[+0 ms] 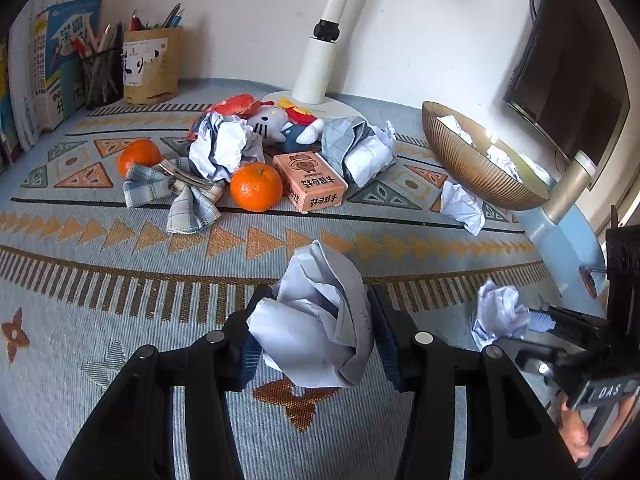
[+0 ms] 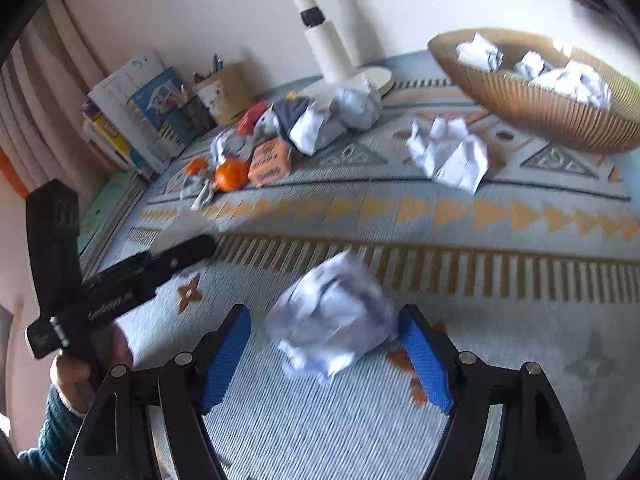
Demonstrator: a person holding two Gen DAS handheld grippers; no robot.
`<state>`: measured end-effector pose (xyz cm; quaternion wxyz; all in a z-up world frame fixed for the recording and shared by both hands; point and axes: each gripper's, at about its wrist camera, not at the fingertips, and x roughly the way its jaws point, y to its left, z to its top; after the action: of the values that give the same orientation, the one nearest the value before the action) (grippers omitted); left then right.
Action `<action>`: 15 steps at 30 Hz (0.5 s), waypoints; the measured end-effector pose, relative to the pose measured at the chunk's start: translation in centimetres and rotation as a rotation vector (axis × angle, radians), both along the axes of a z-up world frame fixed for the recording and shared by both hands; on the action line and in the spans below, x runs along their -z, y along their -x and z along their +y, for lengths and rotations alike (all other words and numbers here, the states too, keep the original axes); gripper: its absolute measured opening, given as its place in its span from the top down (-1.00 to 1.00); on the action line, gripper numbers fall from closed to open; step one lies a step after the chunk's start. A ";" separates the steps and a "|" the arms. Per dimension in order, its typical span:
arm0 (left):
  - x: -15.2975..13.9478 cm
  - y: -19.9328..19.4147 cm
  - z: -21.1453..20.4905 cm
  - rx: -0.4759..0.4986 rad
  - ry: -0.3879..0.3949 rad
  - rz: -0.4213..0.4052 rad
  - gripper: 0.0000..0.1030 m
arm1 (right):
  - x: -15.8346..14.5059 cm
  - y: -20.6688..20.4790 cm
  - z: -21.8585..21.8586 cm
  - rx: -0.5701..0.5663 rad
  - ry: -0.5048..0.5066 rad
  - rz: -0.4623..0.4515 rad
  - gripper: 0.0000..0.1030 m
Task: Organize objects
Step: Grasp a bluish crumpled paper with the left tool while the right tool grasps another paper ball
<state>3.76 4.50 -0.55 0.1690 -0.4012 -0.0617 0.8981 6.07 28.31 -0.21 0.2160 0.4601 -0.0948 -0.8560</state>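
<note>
While the left gripper (image 1: 316, 332) clamps a large crumpled paper ball (image 1: 316, 320) between its dark pads, both of which press into the paper's sides, the ball sits low over the patterned cloth (image 1: 120, 248) near its front edge. The right gripper (image 2: 326, 356) stands wide: a second crumpled paper ball (image 2: 332, 320), blurred in the right wrist view, lies between its blue pads (image 2: 226, 360), the left pad clear of it and the right pad just at its edge, so no grip is evident. From the left wrist view this same ball (image 1: 500, 316) appears off to the right, just beside a tip of the right gripper (image 1: 540, 320). A ribbed brown bowl (image 2: 532, 104) at the far right of the cloth contains several paper wads (image 2: 568, 76). A loose sheet of crumpled paper (image 2: 448, 152) lies on the cloth just in front of the bowl. Further back, a cluster holds two oranges (image 1: 256, 186), an orange box (image 1: 310, 180), a checked cloth with a metal clip (image 1: 176, 192), a plush cat toy (image 1: 272, 122) and more crumpled paper (image 1: 360, 148). A white lamp base (image 1: 320, 104) stands behind the cluster. Pen pots (image 1: 150, 64) and books (image 1: 52, 68) line the far left corner against the wall. A hand (image 2: 72, 368) with a dark green sleeve grips the left gripper's handle.
</note>
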 end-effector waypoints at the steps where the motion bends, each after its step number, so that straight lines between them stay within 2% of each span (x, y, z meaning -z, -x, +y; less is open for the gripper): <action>1: 0.0 0.0 0.1 0.000 0.005 0.001 0.10 | -0.1 -0.3 -0.2 -0.001 -0.015 0.002 -0.46; 3: 0.0 0.0 0.2 0.006 0.011 0.002 0.10 | -0.2 -0.7 -0.3 0.012 -0.033 -0.005 -0.46; 9: 0.0 0.0 0.2 0.004 0.009 0.000 0.09 | -0.2 -0.4 -0.1 0.131 -0.001 -0.043 -0.46; 12: 0.0 0.0 0.1 -0.002 0.010 0.003 0.09 | -0.3 0.3 -1.2 0.133 -0.058 -0.033 -0.46; 13: 0.0 0.0 0.1 -0.002 0.012 0.006 0.09 | -0.3 0.5 -1.7 0.132 -0.093 -0.023 -0.37; 14: 0.0 0.0 0.1 0.000 0.013 0.007 0.09 | -0.3 0.6 -2.1 0.133 -0.116 -0.010 -0.11; 15: 0.0 0.0 0.2 -0.001 0.017 0.007 0.09 | -0.2 0.6 -2.3 0.136 -0.126 -0.008 -0.05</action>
<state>3.75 4.66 -0.54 0.1655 -0.3995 -0.0537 0.9001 5.45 26.06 -0.01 0.1277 0.4687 -0.0723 -0.8711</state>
